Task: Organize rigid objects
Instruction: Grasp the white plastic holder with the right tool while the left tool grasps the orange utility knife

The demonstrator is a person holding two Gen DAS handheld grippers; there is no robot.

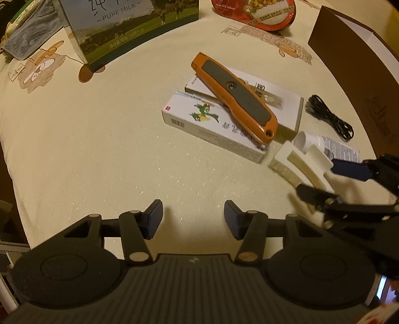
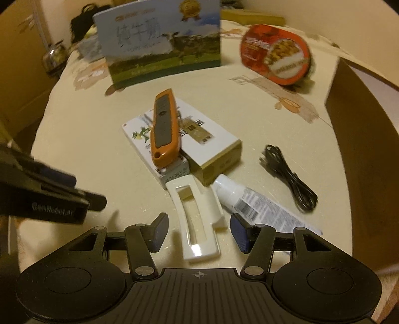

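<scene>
An orange utility knife [image 1: 237,99] [image 2: 164,129] lies across two white boxes, one printed with green birds [image 1: 212,129] [image 2: 139,134] and one with a gold label [image 1: 289,107] [image 2: 214,149]. Just in front of them, flat on the tablecloth, rests a white plastic clip [image 1: 279,162] [image 2: 199,249]. My right gripper [image 2: 199,231] [image 1: 329,182] is open and straddles the clip, its pads apart from the clip's sides. A white tube [image 2: 249,202] [image 1: 331,147] lies beside the clip. My left gripper [image 1: 193,219] [image 2: 82,189] hovers open over bare cloth, nothing between its fingers.
A coiled black cable [image 1: 329,117] [image 2: 289,179] lies right of the boxes. A milk carton [image 1: 112,30] [image 2: 162,49] and a red round food tub [image 1: 261,12] [image 2: 276,54] stand at the back. A brown cardboard box [image 1: 361,74] [image 2: 361,137] walls the right side.
</scene>
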